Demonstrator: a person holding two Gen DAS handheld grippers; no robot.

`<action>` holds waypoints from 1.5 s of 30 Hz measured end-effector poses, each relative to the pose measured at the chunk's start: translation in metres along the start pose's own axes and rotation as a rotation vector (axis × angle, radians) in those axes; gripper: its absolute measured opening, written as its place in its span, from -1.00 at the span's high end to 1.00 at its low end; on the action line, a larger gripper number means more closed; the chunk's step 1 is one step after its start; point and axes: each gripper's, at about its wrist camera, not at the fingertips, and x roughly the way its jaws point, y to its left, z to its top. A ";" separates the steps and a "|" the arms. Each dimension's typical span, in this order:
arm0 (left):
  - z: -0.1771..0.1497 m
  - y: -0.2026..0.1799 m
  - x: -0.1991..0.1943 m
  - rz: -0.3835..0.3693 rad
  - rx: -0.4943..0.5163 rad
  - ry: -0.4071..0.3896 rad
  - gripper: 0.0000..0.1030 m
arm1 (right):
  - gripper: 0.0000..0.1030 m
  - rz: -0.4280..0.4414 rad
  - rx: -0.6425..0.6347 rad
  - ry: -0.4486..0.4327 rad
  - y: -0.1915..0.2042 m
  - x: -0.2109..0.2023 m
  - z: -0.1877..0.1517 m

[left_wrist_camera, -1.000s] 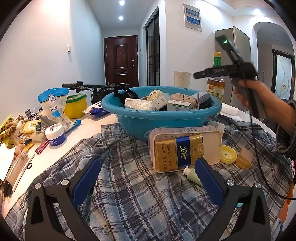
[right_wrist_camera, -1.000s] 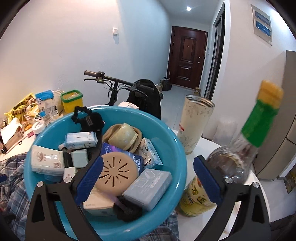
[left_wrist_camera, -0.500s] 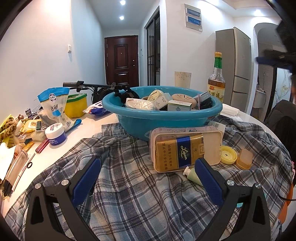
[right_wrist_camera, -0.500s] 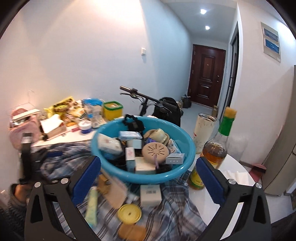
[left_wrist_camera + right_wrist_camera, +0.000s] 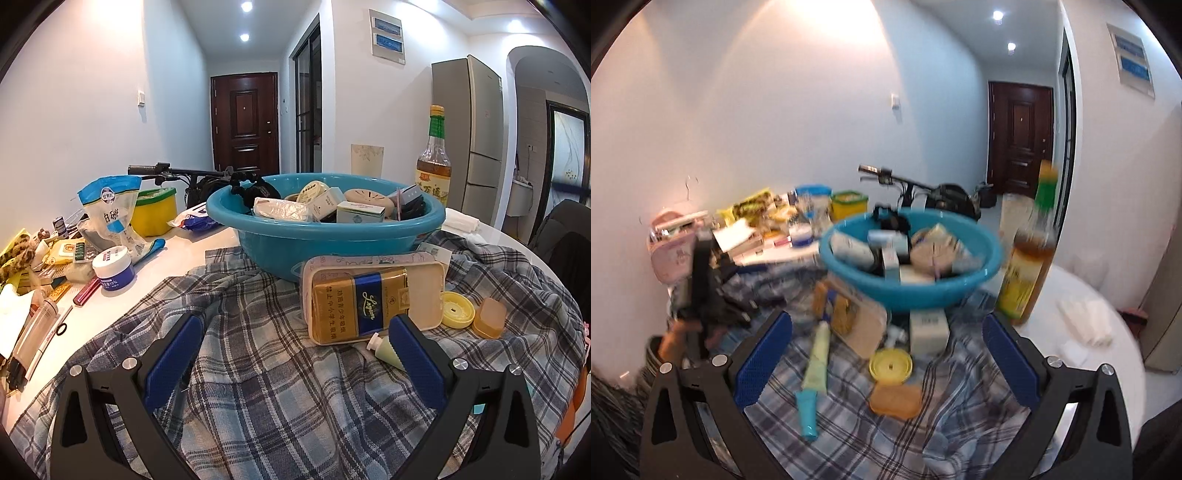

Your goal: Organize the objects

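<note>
A blue basin (image 5: 325, 236) full of small boxes and packets stands on a plaid shirt (image 5: 258, 387). In front of it a gold-and-blue box (image 5: 360, 304) lies on a beige tray, with a yellow lid (image 5: 458, 314), an orange case (image 5: 489, 323) and a green tube (image 5: 384, 349) beside it. My left gripper (image 5: 295, 332) hovers open over the shirt, just short of the box. The right wrist view is blurred. There my right gripper (image 5: 886, 328) is open and empty, back from the basin (image 5: 912, 258), above the tube (image 5: 816, 363), the lid (image 5: 890, 365) and the orange case (image 5: 895, 400).
An oil bottle (image 5: 434, 162) and a patterned cup (image 5: 366, 158) stand behind the basin at the right. A white jar (image 5: 112, 267), a plastic bag (image 5: 110, 210), a yellow tub (image 5: 155, 212) and several packets crowd the table's left side. A white box (image 5: 929, 328) sits by the basin.
My right gripper has drawn back from right over the basin to well short of it, and has left the left wrist view. The left gripper has stayed still.
</note>
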 end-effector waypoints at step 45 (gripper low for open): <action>0.001 0.002 -0.003 0.029 -0.019 -0.002 -1.00 | -1.00 -0.192 0.035 0.017 -0.019 0.073 -0.067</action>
